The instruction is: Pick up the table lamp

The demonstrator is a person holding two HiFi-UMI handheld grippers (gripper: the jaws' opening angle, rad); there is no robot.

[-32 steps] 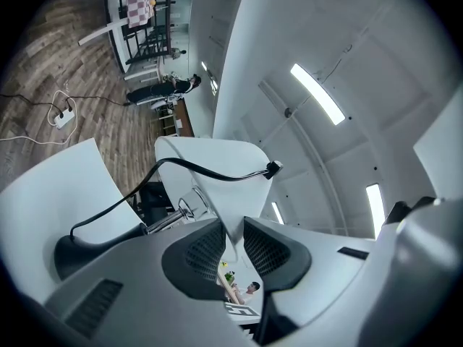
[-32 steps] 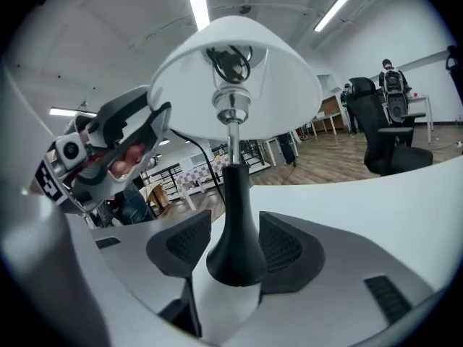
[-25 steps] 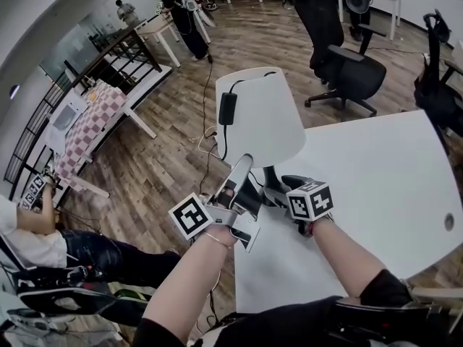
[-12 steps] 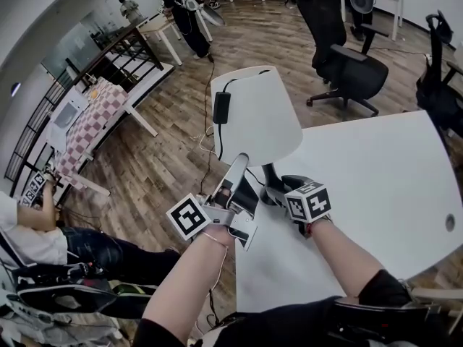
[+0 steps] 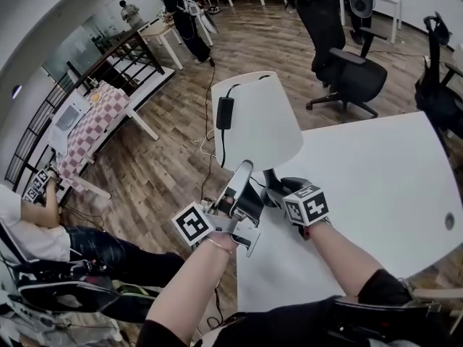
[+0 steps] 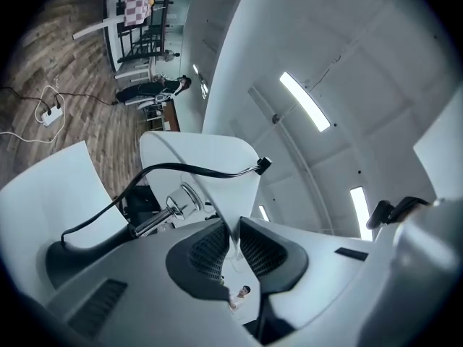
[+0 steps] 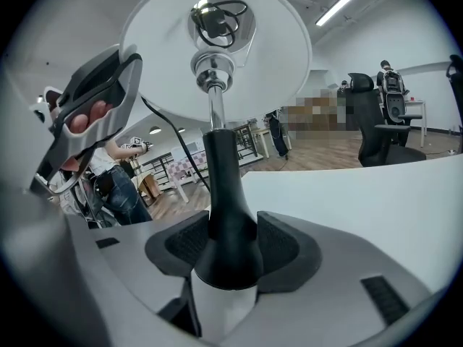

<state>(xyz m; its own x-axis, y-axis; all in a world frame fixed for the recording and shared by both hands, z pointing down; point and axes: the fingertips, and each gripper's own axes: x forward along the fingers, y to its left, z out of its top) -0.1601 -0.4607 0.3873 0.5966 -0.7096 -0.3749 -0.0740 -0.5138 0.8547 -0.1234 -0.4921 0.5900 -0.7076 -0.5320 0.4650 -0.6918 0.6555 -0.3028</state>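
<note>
The table lamp has a white cone shade (image 5: 257,118) and a black stem (image 7: 221,186), and it stands at the near left corner of the white table (image 5: 376,186). My left gripper (image 5: 244,166) points up at the shade's lower rim. In the left gripper view its jaws (image 6: 235,237) have just been closing and now pinch the shade's thin edge (image 6: 210,165). My right gripper (image 5: 273,190) reaches in low under the shade. Its jaws (image 7: 230,248) have just been closing, and both pads now press on the flared foot of the stem.
A black cord with a small black box (image 5: 226,113) hangs down the outside of the shade towards the floor. A black office chair (image 5: 347,71) stands beyond the table. A seated person (image 5: 43,237) is at the left, and the wooden floor drops off beside the table's left edge.
The lamp shade and both grippers have shifted only slightly. The left gripper's tip stays at the shade's lower rim and the right gripper stays at the stem.
</note>
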